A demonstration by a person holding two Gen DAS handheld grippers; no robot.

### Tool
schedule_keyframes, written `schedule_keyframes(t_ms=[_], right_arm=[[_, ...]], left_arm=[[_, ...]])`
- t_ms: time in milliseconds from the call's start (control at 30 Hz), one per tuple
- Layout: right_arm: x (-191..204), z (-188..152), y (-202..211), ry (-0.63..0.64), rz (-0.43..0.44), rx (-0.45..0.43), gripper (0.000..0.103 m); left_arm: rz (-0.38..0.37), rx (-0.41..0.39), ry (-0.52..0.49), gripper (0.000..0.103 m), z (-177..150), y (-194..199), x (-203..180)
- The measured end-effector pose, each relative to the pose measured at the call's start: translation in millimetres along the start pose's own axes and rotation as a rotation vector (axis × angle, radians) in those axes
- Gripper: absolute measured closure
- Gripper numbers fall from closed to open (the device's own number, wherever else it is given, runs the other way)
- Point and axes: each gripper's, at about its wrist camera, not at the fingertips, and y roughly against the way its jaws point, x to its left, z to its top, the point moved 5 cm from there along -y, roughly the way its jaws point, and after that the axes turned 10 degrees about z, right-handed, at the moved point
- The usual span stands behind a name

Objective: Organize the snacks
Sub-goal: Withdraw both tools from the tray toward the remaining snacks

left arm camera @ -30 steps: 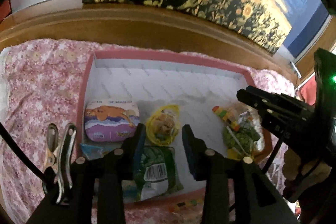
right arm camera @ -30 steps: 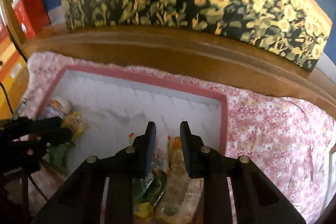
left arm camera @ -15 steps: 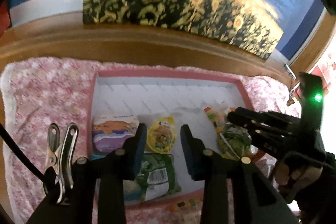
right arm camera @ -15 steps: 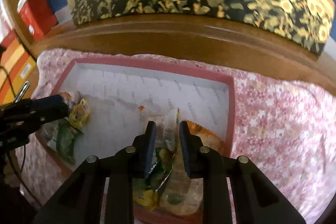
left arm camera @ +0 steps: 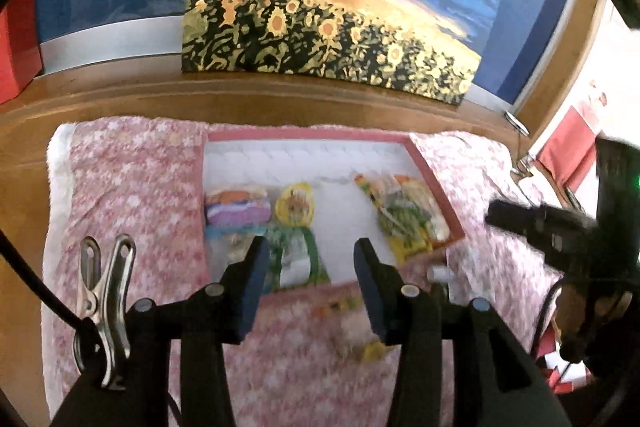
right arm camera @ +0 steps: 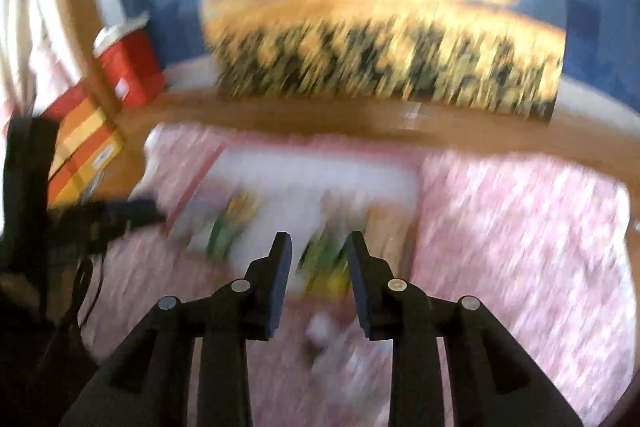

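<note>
The left gripper (left arm camera: 308,251) is hanging low in the centre of its own view with its jaws standing apart and nothing between them; they have just been opening. Just above its fingertips the pink-rimmed tray (left arm camera: 434,183) is lying on the pink floral cloth (left arm camera: 128,179), which is covering a wooden surface. Inside the tray, toward its left side, a purple and orange packet (left arm camera: 238,207) is sitting beside a round yellow packet (left arm camera: 295,207), with a green packet (left arm camera: 294,255) just below them near the front rim. Toward the tray's right edge a heap of green and yellow packets (left arm camera: 404,215) is resting against the rim. The right gripper (right arm camera: 318,247) is showing in the lower centre of its own heavily blurred view, its jaws a narrow gap apart and holding nothing, having just been opening too. Beyond them the same tray (right arm camera: 320,163) is appearing as a pale smear. A sunflower painting (left arm camera: 328,39) is leaning along the top of both views, and a red box (right arm camera: 132,67) is standing at the upper left of the right-hand view.
</note>
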Motion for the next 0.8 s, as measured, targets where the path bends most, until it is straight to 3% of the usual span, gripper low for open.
schedule_keyframes(t_ms=[100,300,367,500,567,667,800], right_arm=[[6,-41,5,-0.018,0.021,0.078,0.073],[3,-118,-21,-0.136,0.046,0.251,0.073],[0,-125,-17,-0.164,0.048,0.202,0.073],[-1,-128,-15,-0.192,0.027,0.185,0.073],[1,-129,-14,-0.192,0.018,0.156,0.068],[4,-137,-9,-0.221,0.039,0.089,0.063],[-5,-131,-3,-0.293,0.106,0.079,0.057]], left_arm=[[0.002,0.023,-0.021,0.055,-23,5,5],[0.012,0.153,-0.066,0.055,-76,-4,5],[-0.003,0.166,-0.080,0.055,-86,-3,-2],[-0.016,0.210,-0.126,0.055,-106,-7,-14],[-0.006,0.243,-0.133,0.056,-118,-13,-16],[-0.012,0.222,-0.127,0.055,-120,-9,-15],[-0.042,0.203,-0.098,0.055,-113,-5,-13]])
